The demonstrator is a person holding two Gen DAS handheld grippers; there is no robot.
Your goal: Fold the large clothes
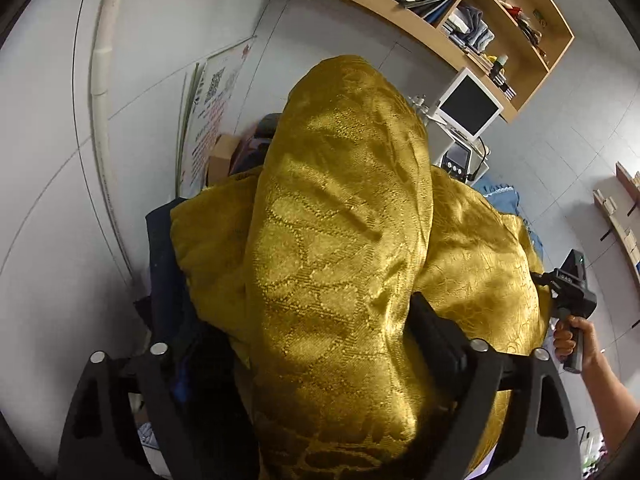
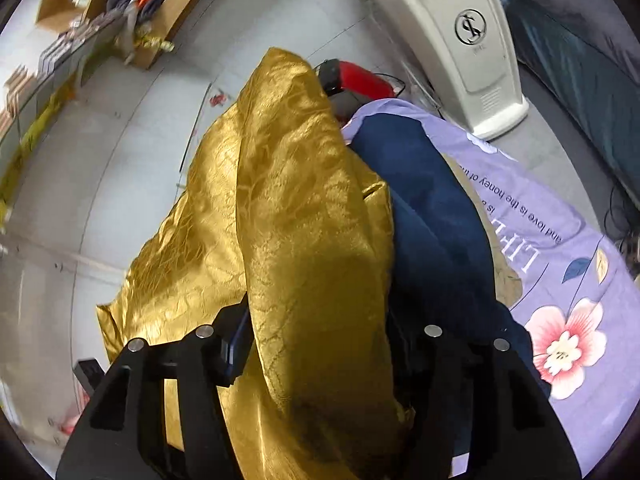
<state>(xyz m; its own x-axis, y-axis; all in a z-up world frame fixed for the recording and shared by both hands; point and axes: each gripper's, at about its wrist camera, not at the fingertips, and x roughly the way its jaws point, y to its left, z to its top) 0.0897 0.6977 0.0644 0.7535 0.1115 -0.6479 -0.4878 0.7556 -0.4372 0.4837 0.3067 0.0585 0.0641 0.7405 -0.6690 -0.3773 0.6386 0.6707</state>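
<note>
We are looking down both tongs at a gold cloth, which is lying heaped on a lilac floral sheet with a navy cloth beside it. In the left wrist view a thick fold of the gold cloth is running from bottom centre up to upper centre, straight along the left gripper; its jaws are standing wide, and the fold is draping between them rather than being pinched, so we are judging it released. In the right wrist view the same cloth is rising from bottom centre toward upper centre, passing between the jaws of the right gripper; they are parted, and the left pad seems to be only brushing the fabric, so we are taking this one as let go too. The cloth's long axis is lying ahead of both tongs, and neither hand looks clearly nearer. The next grasp will likely be turning on finding an edge in that heap. Around us a pale tiled floor is showing, a wooden shelf at upper right, and a white machine.
</note>
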